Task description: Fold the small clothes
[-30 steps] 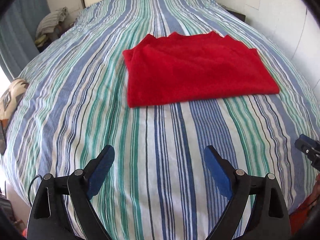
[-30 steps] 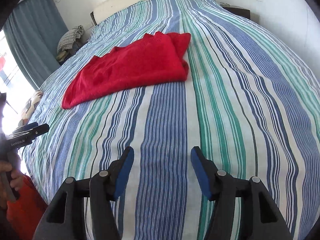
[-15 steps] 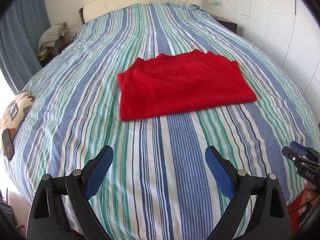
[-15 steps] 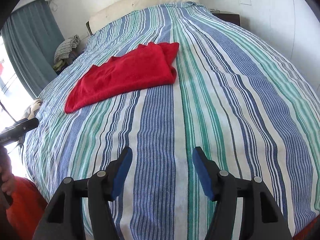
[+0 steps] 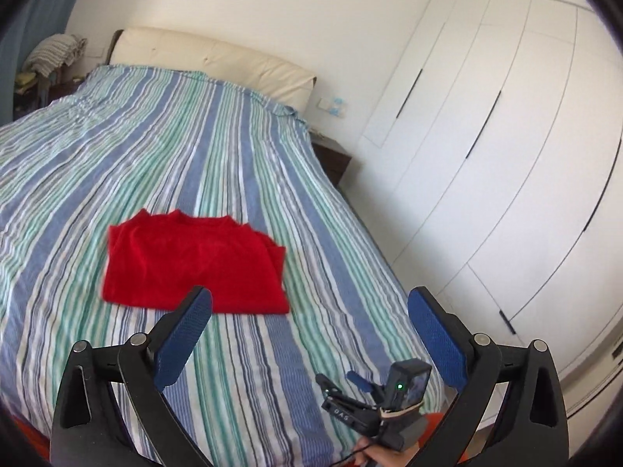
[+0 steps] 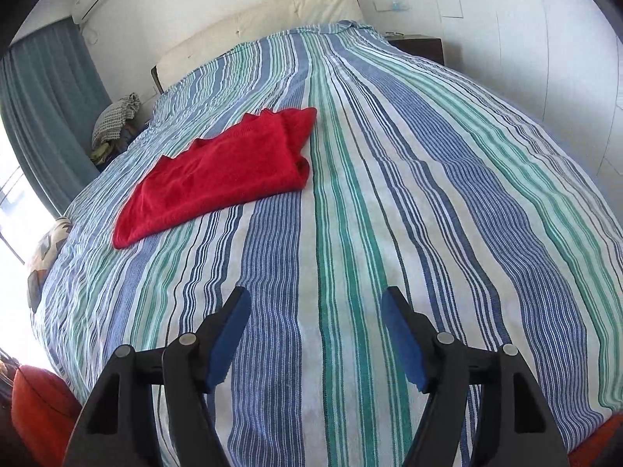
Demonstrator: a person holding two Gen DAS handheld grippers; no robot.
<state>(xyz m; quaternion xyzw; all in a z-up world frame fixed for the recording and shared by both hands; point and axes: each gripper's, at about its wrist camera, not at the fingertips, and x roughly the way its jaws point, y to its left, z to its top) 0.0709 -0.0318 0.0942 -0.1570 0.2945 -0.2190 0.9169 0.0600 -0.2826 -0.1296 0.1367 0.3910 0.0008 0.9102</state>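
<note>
Your red garment (image 5: 192, 266) lies folded flat on the striped bed (image 5: 233, 179), toward the foot end and well apart from both claws. Your left claw (image 5: 309, 334) hangs above the bed, its jaws opening with nothing between them. Your right claw (image 6: 313, 338) is over bare striped cover nearer the foot, jaws also opening and empty. A white wardrobe (image 5: 506, 155) stands beside the bed.
</note>
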